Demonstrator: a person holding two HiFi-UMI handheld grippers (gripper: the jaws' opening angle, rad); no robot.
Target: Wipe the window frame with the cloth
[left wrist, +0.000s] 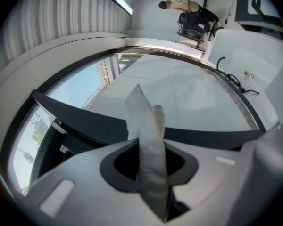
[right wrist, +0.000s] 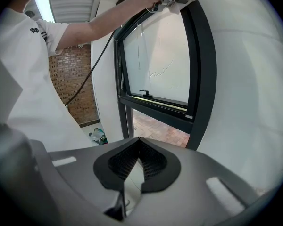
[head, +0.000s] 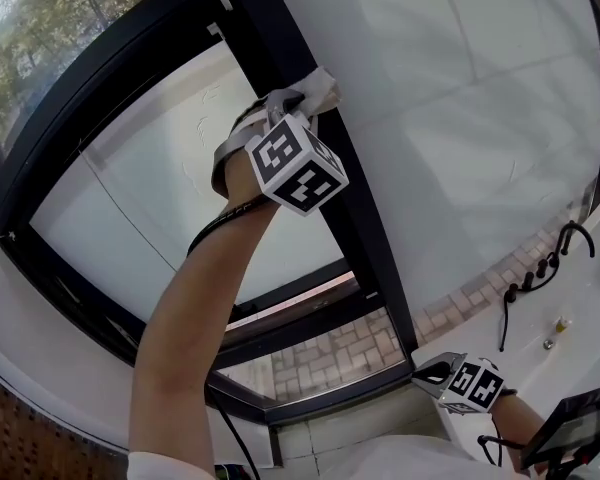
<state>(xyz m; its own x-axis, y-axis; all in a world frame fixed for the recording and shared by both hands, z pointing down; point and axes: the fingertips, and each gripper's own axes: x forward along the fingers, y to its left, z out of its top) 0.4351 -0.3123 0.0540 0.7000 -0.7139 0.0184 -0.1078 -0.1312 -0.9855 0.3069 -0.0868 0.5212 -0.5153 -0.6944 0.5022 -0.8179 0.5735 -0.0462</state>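
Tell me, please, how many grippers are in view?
2: the left gripper is raised, holding the cloth at the window frame; the right gripper hangs low, lower right, shut and empty.

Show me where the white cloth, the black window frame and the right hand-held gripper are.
white cloth point(left wrist: 144, 119): left gripper view, folded part above the jaws.
black window frame point(head: 365, 248): head view, middle of the upright bar.
right hand-held gripper point(right wrist: 139, 147): right gripper view, between its fingertips.

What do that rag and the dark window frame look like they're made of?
The cloth looks like soft white fabric: fuzzy matte surface, limp folds. The window frame looks like dark-coated metal, perhaps aluminium: straight crisp edges, faint sheen; plastic is possible.
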